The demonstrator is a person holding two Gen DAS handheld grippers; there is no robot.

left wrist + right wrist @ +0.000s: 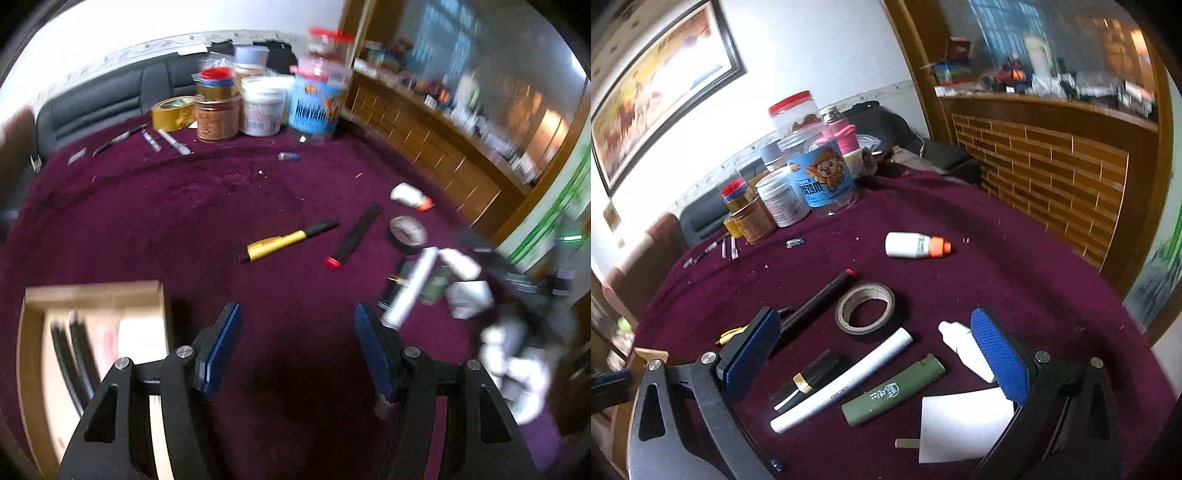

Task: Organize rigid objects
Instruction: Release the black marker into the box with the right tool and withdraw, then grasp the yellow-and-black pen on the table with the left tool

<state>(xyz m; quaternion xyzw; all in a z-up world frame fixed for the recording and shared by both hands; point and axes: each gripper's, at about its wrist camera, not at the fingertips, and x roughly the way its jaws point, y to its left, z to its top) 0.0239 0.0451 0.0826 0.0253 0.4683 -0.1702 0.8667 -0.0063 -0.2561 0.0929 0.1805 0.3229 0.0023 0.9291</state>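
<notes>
Small items lie on a maroon tablecloth [166, 221]. In the left wrist view a gold-and-black pen [286, 242] and a black marker with a red cap [352, 238] lie ahead of my open, empty left gripper [297, 328]. An open cardboard box [92, 295] sits to its left. My right gripper [875, 332] is open and empty, low over a tape roll [866, 308], a white tube [846, 378], a green lighter [894, 393], a black-and-gold lipstick [809, 378] and a small white bottle [960, 349]. A white bottle with an orange cap [916, 245] lies farther off.
Jars and tubs [798, 184] stand clustered at the table's far side, with a gold tape roll [173, 112] and several pens [147, 140] beside them. A white card [964, 428] lies near my right gripper. A wooden counter [1052, 166] runs along the right.
</notes>
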